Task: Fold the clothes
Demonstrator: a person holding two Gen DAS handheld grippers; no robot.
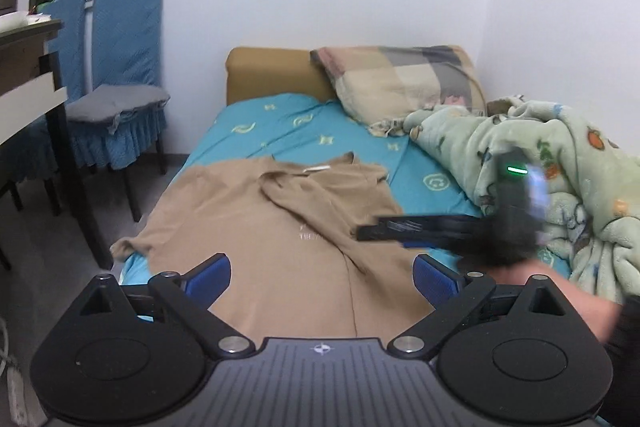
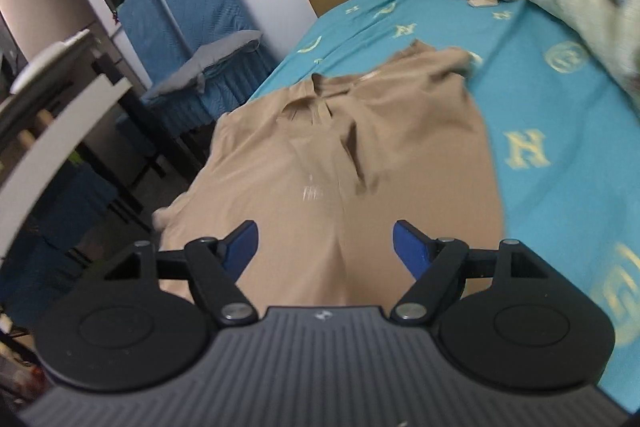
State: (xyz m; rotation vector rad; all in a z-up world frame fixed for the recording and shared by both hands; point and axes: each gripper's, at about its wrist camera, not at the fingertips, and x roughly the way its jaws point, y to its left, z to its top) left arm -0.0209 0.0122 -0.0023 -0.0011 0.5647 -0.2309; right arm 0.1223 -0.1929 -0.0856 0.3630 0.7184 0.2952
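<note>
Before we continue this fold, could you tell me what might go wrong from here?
1. The tan shirt hangs over the bed's left edge, so a one-sided pull could drag it to the floor.
2. Both the left gripper and the right gripper are open, holding nothing.
3. The fleece blanket beside the shirt could get caught.

Bedsheet (image 2: 560, 131): yellow letter "N" prints, frame right. Shirt (image 1: 280, 227) chest print: pale, blurred, illegible, frame centre.
</note>
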